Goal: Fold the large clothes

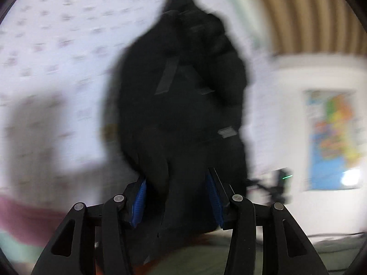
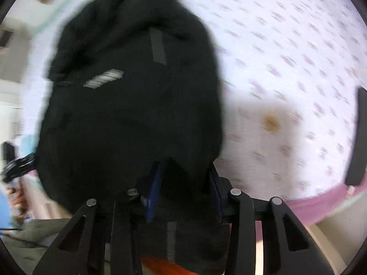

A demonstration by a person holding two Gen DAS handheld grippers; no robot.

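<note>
A large black puffy jacket (image 1: 183, 80) with grey strips lies spread on a white flower-patterned bed sheet (image 1: 57, 45), reaching away from me. My left gripper (image 1: 177, 178) sits at the jacket's near edge, and thick black fabric fills the gap between its blue pads (image 1: 140, 199). From the right wrist the same jacket (image 2: 128, 103) covers most of the view. My right gripper (image 2: 185, 167) also has the near edge bunched between its pads (image 2: 153, 190), which are mostly shaded by the cloth. Both views are motion-blurred.
The sheet (image 2: 286, 45) carries a brown stain (image 2: 271, 121) and has a pink border (image 2: 321, 201). A map poster (image 1: 332, 137) hangs on the wall at right, under a striped curtain (image 1: 309, 11). A hand holds a dark handle (image 2: 16, 167) at far left. A black object (image 2: 360, 137) stands at right.
</note>
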